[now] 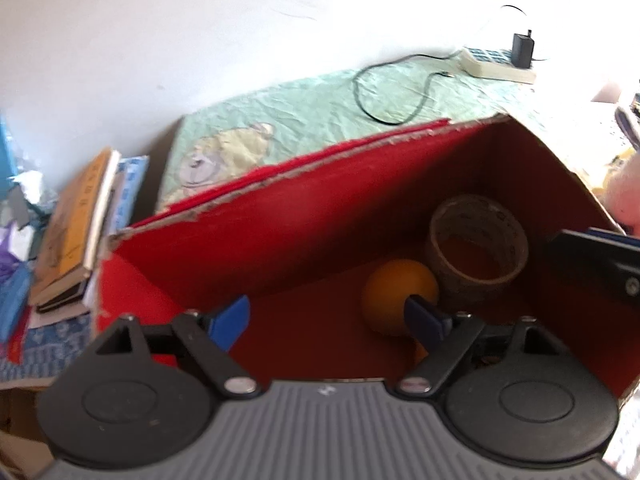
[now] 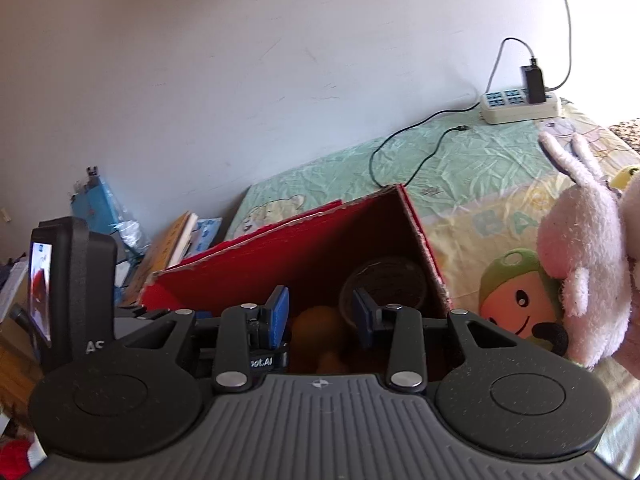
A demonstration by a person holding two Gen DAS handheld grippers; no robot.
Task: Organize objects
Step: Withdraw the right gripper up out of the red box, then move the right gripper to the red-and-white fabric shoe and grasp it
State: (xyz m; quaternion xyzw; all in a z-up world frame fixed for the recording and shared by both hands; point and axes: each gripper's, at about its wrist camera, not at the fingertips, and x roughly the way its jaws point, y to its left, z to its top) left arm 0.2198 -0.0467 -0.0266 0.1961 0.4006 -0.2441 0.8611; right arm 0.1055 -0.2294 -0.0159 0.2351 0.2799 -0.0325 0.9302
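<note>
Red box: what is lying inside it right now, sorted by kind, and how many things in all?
Orange balls: 1
Rolls of tape: 1
Total in the red box: 2, as far as the two views show; the near part of the floor is hidden behind the tools.

Red box, orange ball, pink bunny

The cardboard box (image 1: 280,236) is red inside. The ball (image 1: 394,292) is orange and the tape roll (image 1: 478,240) is brown. The bed sheet (image 2: 460,168) is light green with cartoon pictures. The plush bunny (image 2: 584,248) is pink.
</note>
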